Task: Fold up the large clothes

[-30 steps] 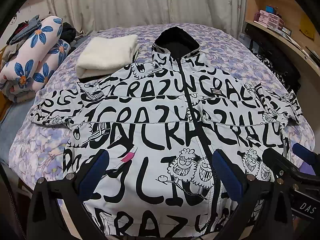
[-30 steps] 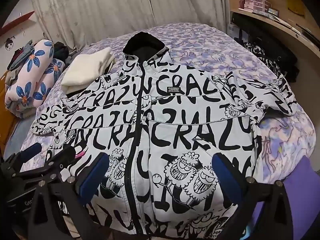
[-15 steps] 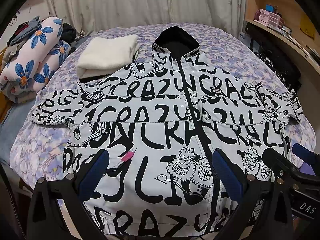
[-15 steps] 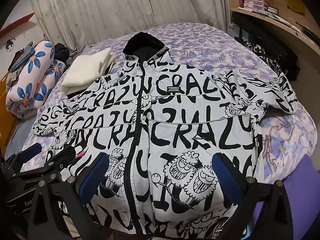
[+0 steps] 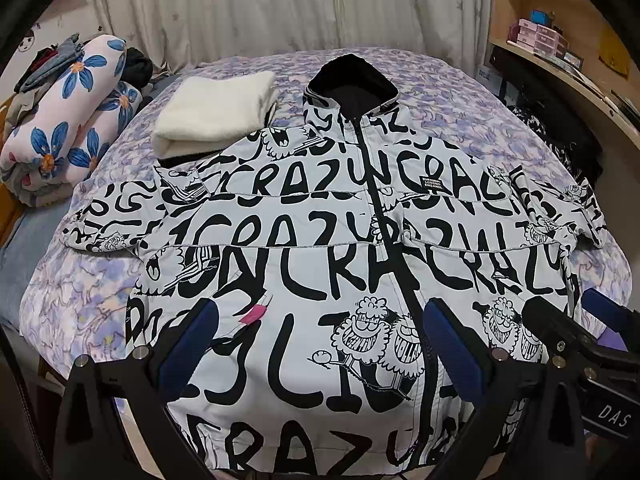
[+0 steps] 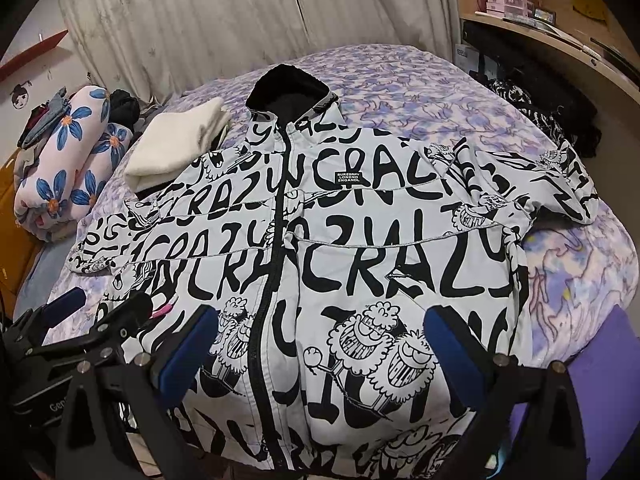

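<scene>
Jacket (image 5: 320, 248) lies flat, front up, zipped, on the bed (image 5: 80, 288), collar (image 5: 352, 80) far from me, hem nearest. Both sleeves are folded in short at the sides. My left gripper (image 5: 316, 344) hovers over the hem area, fingers spread wide, holding nothing. My right gripper (image 6: 320, 348) is the same, spread and empty, over the right half of the hem.

The left view shows the right gripper poking in at lower right, with "DAS" lettering on its body; the right view shows my left gripper at lower left instead. The pink tag (image 5: 254, 314) on the jacket is clear in the left view and half hidden behind the left gripper in the right view. A purple block (image 6: 600, 360) shows plainly only in the right view. A folded white towel (image 5: 216, 114) and floral rolls (image 5: 68, 120) sit far left in both.
</scene>
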A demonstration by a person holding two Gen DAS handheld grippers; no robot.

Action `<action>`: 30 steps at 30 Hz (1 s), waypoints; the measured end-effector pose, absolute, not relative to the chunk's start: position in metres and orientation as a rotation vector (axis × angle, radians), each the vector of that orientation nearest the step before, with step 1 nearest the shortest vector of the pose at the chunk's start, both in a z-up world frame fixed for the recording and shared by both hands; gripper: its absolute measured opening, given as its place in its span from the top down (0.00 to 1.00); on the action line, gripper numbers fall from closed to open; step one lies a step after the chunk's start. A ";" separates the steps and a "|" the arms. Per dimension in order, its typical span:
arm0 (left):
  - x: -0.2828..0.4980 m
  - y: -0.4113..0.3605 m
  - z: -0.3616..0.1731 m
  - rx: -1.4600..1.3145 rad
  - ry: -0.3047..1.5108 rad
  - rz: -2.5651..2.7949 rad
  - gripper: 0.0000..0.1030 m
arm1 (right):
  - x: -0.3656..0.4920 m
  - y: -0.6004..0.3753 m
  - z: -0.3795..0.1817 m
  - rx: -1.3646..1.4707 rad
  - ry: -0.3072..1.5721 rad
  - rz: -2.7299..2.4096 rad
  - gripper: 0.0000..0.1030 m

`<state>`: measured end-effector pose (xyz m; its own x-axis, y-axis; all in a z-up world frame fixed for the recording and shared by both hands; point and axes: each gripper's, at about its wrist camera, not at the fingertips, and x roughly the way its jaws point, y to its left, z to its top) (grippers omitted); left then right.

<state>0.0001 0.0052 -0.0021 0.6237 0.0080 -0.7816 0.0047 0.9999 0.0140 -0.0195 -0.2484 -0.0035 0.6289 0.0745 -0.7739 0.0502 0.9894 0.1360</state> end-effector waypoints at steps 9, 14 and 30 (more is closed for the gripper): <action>-0.001 0.005 -0.002 0.004 0.906 0.000 0.02 | -0.019 -0.248 -0.003 0.152 0.891 0.015 0.00; -0.001 0.004 -0.002 0.010 0.914 0.010 0.02 | -0.019 -0.249 -0.003 0.155 0.891 0.018 0.00; 0.008 0.002 -0.002 0.013 0.948 0.017 0.02 | -0.016 -0.247 0.001 0.146 0.887 0.023 0.00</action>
<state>0.0077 0.0020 -0.0021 0.5830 0.0204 -0.8122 -0.0091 0.9998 0.0186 -0.0161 -0.2472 0.0011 0.6324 0.0803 -0.7705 0.0406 0.9898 0.1365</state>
